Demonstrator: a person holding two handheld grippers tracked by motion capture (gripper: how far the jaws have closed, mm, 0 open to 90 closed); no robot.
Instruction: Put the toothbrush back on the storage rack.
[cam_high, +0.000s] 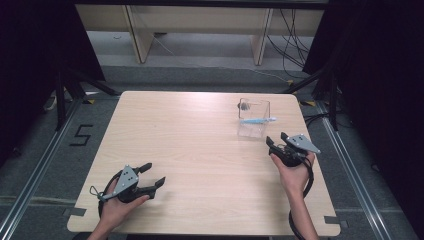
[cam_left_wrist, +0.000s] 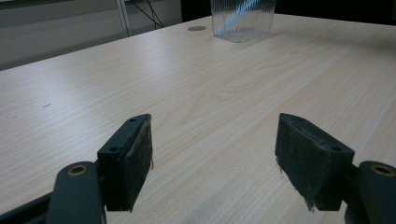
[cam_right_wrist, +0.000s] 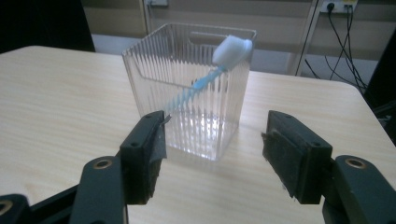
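Clear ribbed plastic catches my eye first: the box (cam_high: 253, 118) stands upright on the far right part of the pale wood table (cam_high: 190, 145), and the blue toothbrush (cam_high: 257, 120) sits in it. From above I see the toothbrush lying slantwise across the box, its tip poking just past the right wall. In the right gripper view the toothbrush (cam_right_wrist: 205, 81) leans inside the box (cam_right_wrist: 187, 98), white head up at the far right rim, handle running down toward the near left.

My right gripper (cam_high: 278, 140) is just on the near side of the box, apart from it, pointing at it. Its jaws are released and spread wide, and nothing is between them; the right gripper view (cam_right_wrist: 212, 149) shows both black pads well clear of the plastic, with bare table in the gap.

My left gripper (cam_high: 152, 173) is down at the near left of the table, well apart from the box, resting low over the wood. Its jaws are released too, wide apart with only table grain between the pads in the left gripper view (cam_left_wrist: 215, 154). Far ahead in that view I make out the box (cam_left_wrist: 243, 21) with a blue streak inside.
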